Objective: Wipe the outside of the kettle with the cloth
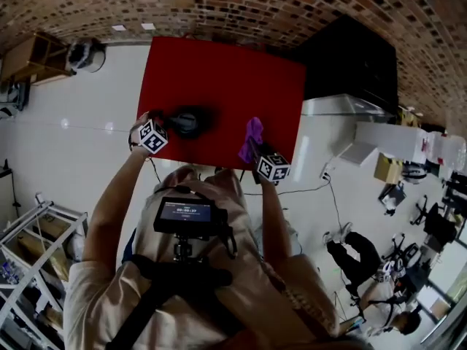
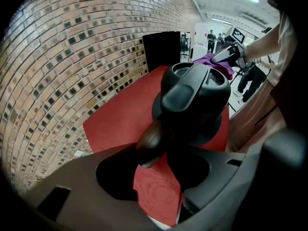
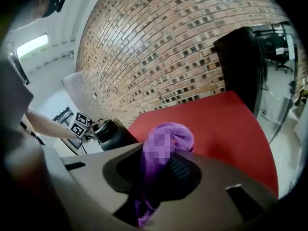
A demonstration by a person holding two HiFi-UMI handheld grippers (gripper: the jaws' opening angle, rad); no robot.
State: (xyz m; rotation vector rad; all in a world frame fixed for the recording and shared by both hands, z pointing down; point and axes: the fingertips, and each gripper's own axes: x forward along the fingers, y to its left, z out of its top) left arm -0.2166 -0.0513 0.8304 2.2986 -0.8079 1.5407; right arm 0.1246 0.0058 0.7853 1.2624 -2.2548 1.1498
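A black kettle [image 1: 188, 121] stands at the near left of the red table [image 1: 226, 79]. My left gripper [image 1: 169, 127] is at its left side. In the left gripper view the kettle [image 2: 195, 97] fills the middle and its dark handle end [image 2: 151, 141] lies between the jaws of the left gripper [image 2: 161, 172], with red table showing in the gap; the jaws stand open. My right gripper [image 1: 257, 153] is at the table's near edge, raised, shut on a purple cloth [image 1: 253, 135]. In the right gripper view the cloth [image 3: 166, 141] bunches out of the right gripper [image 3: 161, 172], and the kettle [image 3: 113, 134] is far to the left.
A brick wall [image 1: 233, 6] runs behind the table. A black cabinet [image 1: 352, 58] stands at the back right, a wooden shelf [image 1: 31, 55] at the back left and a metal rack [image 1: 29, 248] at the near left. People [image 1: 354, 257] are on the floor to the right.
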